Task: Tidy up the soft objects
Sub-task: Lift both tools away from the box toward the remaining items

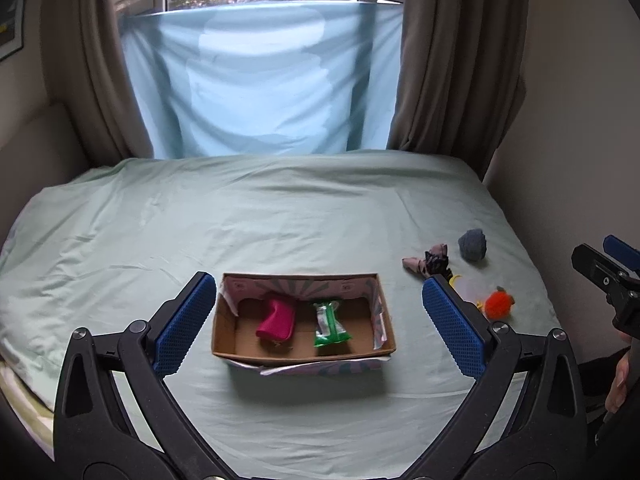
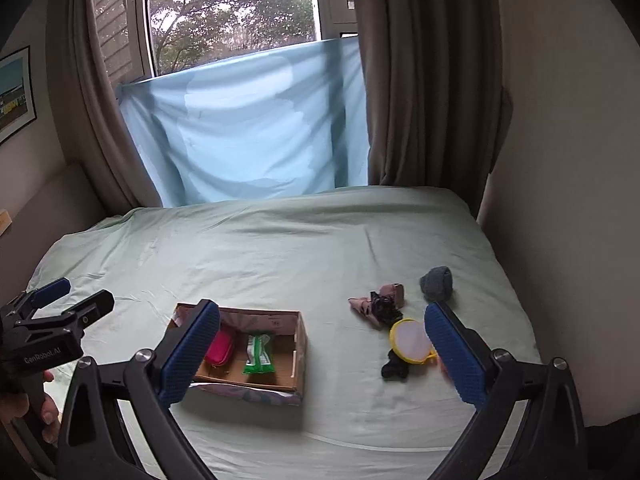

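An open cardboard box (image 1: 384, 328) (image 2: 300, 344) sits on the bed and holds a pink pouch (image 1: 277, 323) (image 2: 221, 350) and a green packet (image 1: 330, 324) (image 2: 259, 355). Right of it lie a pink and black cloth (image 1: 428, 261) (image 2: 378, 304), a grey ball (image 1: 473, 244) (image 2: 437, 283), a yellow-rimmed round puff (image 2: 410, 340), a black item (image 2: 395, 368) and an orange fluffy thing (image 1: 498, 303). My left gripper (image 1: 320, 320) is open and empty, held before the box. My right gripper (image 2: 320, 356) is open and empty, between the box and the loose items.
The bed (image 1: 280, 208) has a pale green sheet. A blue cloth (image 1: 260, 80) hangs over the window at the far end, between brown curtains. A wall (image 1: 580, 140) runs along the bed's right side. The right gripper shows at the left wrist view's right edge (image 1: 608, 276).
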### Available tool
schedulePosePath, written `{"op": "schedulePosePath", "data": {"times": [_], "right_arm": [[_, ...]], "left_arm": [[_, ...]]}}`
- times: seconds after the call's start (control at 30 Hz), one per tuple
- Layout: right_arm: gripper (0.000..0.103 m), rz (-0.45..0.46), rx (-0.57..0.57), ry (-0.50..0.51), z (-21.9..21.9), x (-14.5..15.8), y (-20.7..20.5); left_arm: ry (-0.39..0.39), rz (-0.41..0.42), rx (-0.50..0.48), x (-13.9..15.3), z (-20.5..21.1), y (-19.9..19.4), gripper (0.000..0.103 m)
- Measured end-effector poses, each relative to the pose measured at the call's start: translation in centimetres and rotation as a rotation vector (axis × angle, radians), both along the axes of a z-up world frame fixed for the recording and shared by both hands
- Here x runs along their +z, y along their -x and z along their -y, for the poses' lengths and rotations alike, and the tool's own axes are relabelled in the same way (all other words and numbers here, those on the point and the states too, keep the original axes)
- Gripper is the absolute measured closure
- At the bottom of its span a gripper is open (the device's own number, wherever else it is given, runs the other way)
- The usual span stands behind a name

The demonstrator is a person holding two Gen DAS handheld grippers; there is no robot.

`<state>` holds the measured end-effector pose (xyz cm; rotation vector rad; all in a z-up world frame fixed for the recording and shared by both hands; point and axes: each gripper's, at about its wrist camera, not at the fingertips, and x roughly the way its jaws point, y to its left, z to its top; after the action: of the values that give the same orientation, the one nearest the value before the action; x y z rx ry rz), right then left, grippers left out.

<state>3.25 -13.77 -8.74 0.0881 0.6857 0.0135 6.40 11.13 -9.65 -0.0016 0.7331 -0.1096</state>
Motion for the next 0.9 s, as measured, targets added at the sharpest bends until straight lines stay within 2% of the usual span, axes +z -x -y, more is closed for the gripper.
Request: {"op": "schedulePosePath", "data": {"times": [0.23,0.47,0.7,0.9], "right_arm": [[0.001,0.005,-0.014,-0.017,7.0,-0.7,0.5],[0.001,-0.057,0.040,-0.052,13.6,-3.8,-2.2],[0.001,-0.164,0.159,-0.067,18.4,-10.4,-7.0],[0.001,-0.240,0.214,-0.090,20.8,-16.5,-10.8]], "left_arm": [[-0.019,0.024,-0.052,0.3,7.6,-0.2,0.000],[-0.012,-0.015,-0.081,-1.7,15.2,-3.1,0.000],[0.023,-0.072,-0.070,-6.2,21.9,-7.8,0.000],[0.032,-0.135,-0.082,-11.6,26.4,-12.1,0.000]]}}
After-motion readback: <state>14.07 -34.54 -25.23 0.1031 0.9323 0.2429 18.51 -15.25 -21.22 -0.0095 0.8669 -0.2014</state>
